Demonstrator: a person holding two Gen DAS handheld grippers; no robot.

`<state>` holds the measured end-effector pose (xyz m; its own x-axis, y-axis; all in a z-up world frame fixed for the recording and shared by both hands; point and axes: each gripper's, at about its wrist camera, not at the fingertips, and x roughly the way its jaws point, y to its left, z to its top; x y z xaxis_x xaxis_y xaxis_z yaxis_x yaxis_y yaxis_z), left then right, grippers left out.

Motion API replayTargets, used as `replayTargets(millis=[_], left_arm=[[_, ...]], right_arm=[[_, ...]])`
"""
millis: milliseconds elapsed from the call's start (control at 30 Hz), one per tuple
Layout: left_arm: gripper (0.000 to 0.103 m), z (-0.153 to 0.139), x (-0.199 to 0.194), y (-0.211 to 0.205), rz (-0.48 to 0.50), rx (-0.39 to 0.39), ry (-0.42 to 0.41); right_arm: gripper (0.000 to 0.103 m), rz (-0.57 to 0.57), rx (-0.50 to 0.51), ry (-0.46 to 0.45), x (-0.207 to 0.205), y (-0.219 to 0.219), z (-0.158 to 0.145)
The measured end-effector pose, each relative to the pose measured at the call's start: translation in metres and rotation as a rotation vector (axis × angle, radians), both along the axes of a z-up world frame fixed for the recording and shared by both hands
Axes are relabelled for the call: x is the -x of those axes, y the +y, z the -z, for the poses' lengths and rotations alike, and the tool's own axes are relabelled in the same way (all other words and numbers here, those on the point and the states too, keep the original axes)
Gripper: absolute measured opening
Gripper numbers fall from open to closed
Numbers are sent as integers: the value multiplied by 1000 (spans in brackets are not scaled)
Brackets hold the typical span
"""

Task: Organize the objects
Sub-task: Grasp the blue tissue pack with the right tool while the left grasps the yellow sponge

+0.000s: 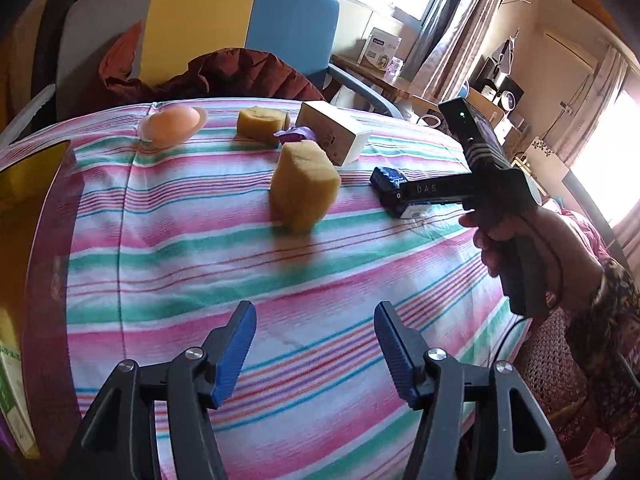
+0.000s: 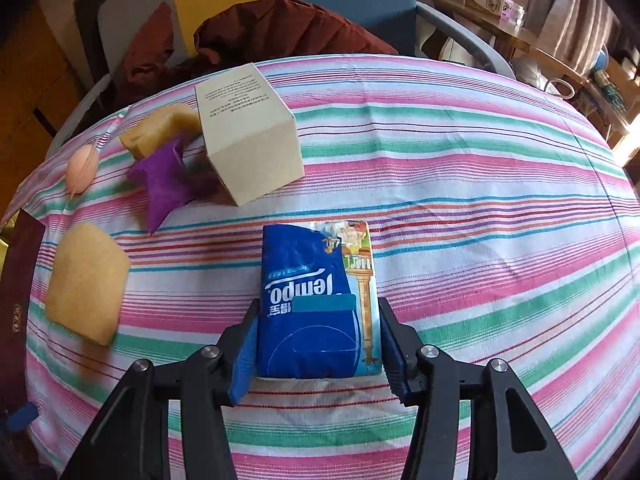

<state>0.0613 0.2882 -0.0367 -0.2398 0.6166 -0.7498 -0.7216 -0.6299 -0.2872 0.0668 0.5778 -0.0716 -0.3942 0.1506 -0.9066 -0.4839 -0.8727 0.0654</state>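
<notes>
Both right tongs (image 2: 316, 344) pads clamp "Tempo" tissue pack (image 2: 316, 300); left tongs (image 1: 316, 354) gape.

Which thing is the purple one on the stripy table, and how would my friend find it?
Start at the striped tablecloth and find the big cream box near the far edge. The purple cloth piece lies crumpled right beside that box, with a yellow sponge just behind it. It is the only purple, pointy, floppy thing there; its neighbours are blocky or round.
</notes>
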Motion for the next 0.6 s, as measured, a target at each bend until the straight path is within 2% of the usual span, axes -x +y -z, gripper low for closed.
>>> replayTargets(millis=[167,300,367,533,600], left_arm=[[70,5,28,52,-20,63,45],[71,17,49,86,-39,129,53],[71,22,59,95,-50,128,41],[71,26,72,99,-89,106,102],[59,26,73,92,-88,66,120]], right_arm=[[55,16,-4,9,-4,-1,1],[55,11,1,14,-6,0,1],[56,5,-2,15,-4,0,-1],[58,-2,-6,17,-2,1,-1],[58,-2,-7,18,-2,1,-1]])
